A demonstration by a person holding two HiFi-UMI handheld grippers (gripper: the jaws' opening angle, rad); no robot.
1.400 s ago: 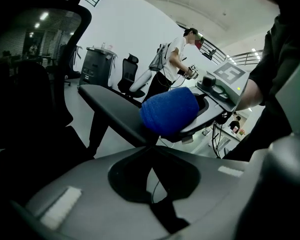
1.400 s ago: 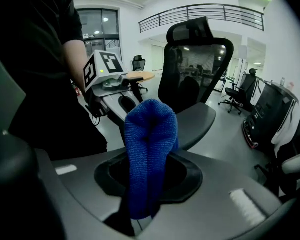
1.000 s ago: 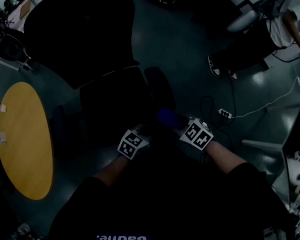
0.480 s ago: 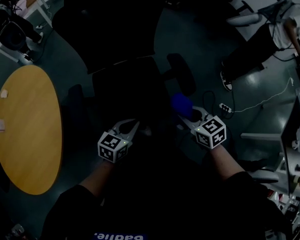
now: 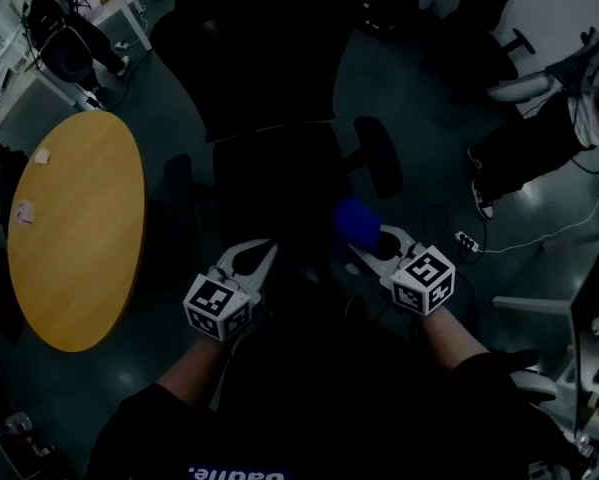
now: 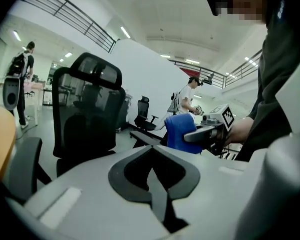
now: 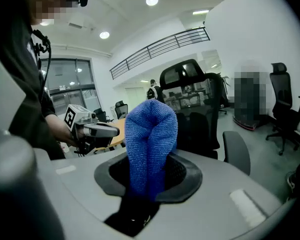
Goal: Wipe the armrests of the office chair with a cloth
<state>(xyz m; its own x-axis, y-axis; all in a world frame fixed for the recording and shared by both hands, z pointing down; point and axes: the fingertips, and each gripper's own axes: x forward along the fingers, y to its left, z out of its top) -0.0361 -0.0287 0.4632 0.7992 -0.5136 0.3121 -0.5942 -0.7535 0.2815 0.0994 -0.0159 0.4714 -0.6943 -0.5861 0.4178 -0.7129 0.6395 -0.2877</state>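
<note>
The black office chair (image 5: 269, 183) stands in front of me, with its right armrest (image 5: 379, 156) and left armrest (image 5: 176, 196) dark against the floor. My right gripper (image 5: 359, 240) is shut on a folded blue cloth (image 5: 355, 218), held short of the seat's right front corner. In the right gripper view the cloth (image 7: 150, 139) sticks up from between the jaws, with the chair back (image 7: 190, 91) and an armrest (image 7: 236, 151) behind it. My left gripper (image 5: 263, 252) is shut and holds nothing, near the seat's front left. The left gripper view shows the chair (image 6: 87, 111) and the cloth (image 6: 181, 131).
A round yellow table (image 5: 74, 228) stands to the left. A seated person (image 5: 539, 133) is at the far right, and a power strip with a white cable (image 5: 467, 240) lies on the floor near the right gripper. More chairs stand at the back.
The two grippers have drawn apart, the left one going left and the right one right with the cloth. The chair now sits nearer the middle of the head view.
</note>
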